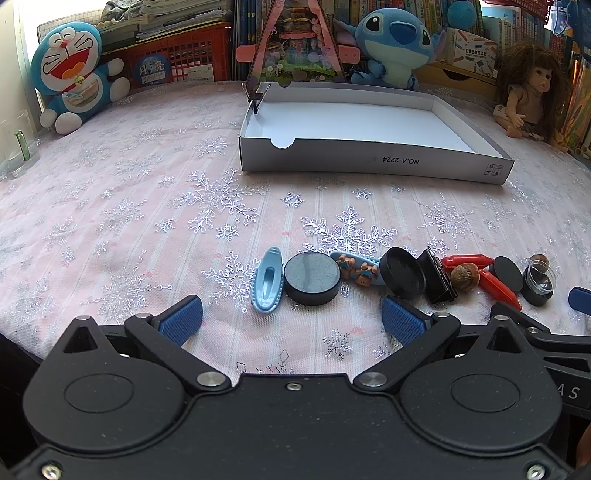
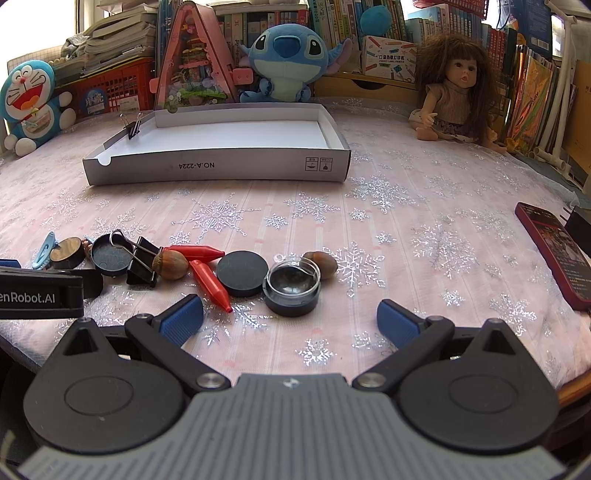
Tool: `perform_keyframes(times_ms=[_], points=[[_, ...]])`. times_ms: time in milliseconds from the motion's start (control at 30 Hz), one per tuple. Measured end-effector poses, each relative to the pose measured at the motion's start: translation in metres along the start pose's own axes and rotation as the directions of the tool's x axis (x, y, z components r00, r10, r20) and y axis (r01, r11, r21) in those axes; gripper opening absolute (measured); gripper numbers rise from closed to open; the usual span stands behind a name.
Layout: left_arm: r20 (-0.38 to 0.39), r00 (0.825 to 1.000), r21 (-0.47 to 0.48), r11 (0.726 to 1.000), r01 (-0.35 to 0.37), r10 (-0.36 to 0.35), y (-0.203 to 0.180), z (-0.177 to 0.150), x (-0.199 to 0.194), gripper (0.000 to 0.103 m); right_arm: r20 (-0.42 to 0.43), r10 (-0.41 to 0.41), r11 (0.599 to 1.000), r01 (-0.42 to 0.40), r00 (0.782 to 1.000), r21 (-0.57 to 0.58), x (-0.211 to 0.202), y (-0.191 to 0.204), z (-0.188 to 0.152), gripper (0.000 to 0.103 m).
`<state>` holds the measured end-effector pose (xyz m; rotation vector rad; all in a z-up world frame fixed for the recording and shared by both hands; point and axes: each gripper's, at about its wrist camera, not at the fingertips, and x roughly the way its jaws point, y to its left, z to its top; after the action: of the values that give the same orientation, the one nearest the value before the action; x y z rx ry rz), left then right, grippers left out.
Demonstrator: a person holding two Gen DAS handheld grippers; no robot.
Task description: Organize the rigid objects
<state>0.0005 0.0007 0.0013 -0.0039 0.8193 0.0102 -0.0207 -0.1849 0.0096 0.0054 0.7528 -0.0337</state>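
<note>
Both my left gripper [image 1: 291,319] and right gripper [image 2: 290,319] stand spread, empty. I recommend straddling the round tin [image 2: 291,291] squarely before carrying it to the tray [image 2: 216,171].

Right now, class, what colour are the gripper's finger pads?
Blue finger pads, clearest in the right wrist view.

A home room: plush toys [image 2: 284,59], a doll [image 2: 456,92], packed bookshelves [image 2: 369,18].
</note>
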Motion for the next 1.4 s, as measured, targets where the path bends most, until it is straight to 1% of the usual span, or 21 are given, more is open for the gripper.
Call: perform_keyframes(times_ms=[1400], points=[[0.0, 1.0, 0.001, 1.0, -0.001, 0.001, -0.0022, 0.0025, -0.0046, 0.103, 0.014, 0.002, 1.0, -0.002, 1.0, 0.007, -0.0044, 0.0005, -0.0027, 0.103]])
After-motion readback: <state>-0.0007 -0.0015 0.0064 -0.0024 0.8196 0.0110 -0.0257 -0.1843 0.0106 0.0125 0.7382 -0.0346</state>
